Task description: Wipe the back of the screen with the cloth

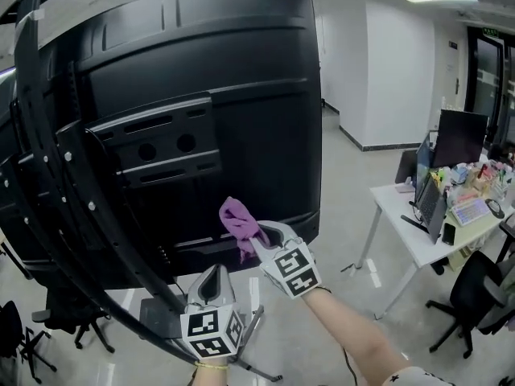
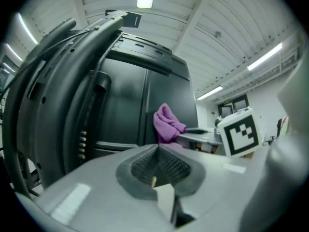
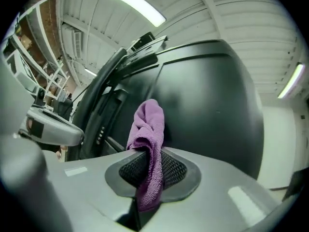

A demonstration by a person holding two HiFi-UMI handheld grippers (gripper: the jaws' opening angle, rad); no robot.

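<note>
Black screen (image 1: 201,95) fills the head view, back side facing us, on a tubular stand. White desk (image 1: 400,219) with clutter sits well off to the right. Left gripper (image 1: 216,273) is low by the stand, jaws together with nothing between them. Right gripper (image 1: 259,238) is clamped on the purple cloth (image 1: 238,220), bunched up at the screen's lower back panel; can't confirm contact.

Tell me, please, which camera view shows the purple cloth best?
The right gripper view: the cloth fills the centre, pinched in the right gripper's shut jaws. The head view shows it small, in front of the screen. The left gripper view shows it from the side, farther off.
</note>
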